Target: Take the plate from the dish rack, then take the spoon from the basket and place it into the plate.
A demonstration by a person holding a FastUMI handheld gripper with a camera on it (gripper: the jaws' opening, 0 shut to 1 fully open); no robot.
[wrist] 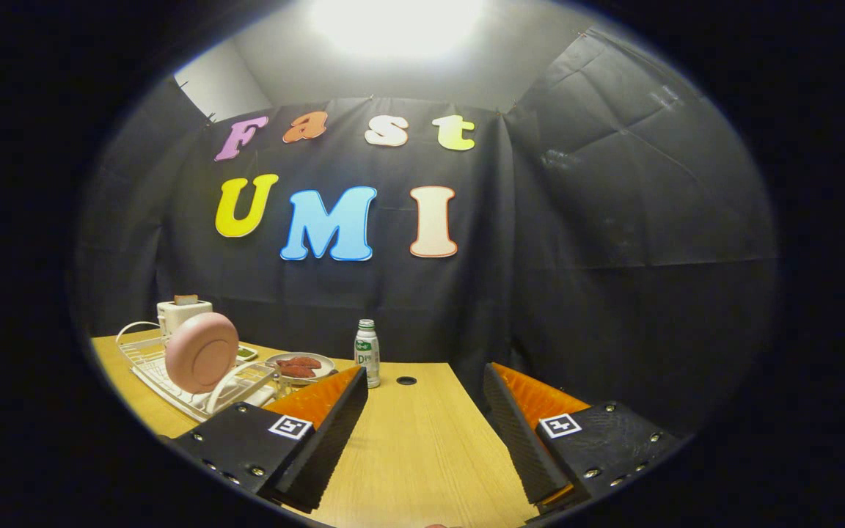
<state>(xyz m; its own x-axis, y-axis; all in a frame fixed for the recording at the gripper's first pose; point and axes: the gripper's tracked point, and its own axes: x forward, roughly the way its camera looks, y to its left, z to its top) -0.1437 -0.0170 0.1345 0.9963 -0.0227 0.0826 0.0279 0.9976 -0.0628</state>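
A pink plate stands on edge in a white wire dish rack on the wooden table, well beyond my left finger. My gripper is open above the table with only bare wood between its fingers. It hangs to the right of the rack and apart from it. I cannot make out a spoon or a basket from here.
A white toaster stands behind the rack. A grey dish of red food lies just right of the rack, a small green dish behind it. A small bottle stands beyond the left finger, by a cable hole.
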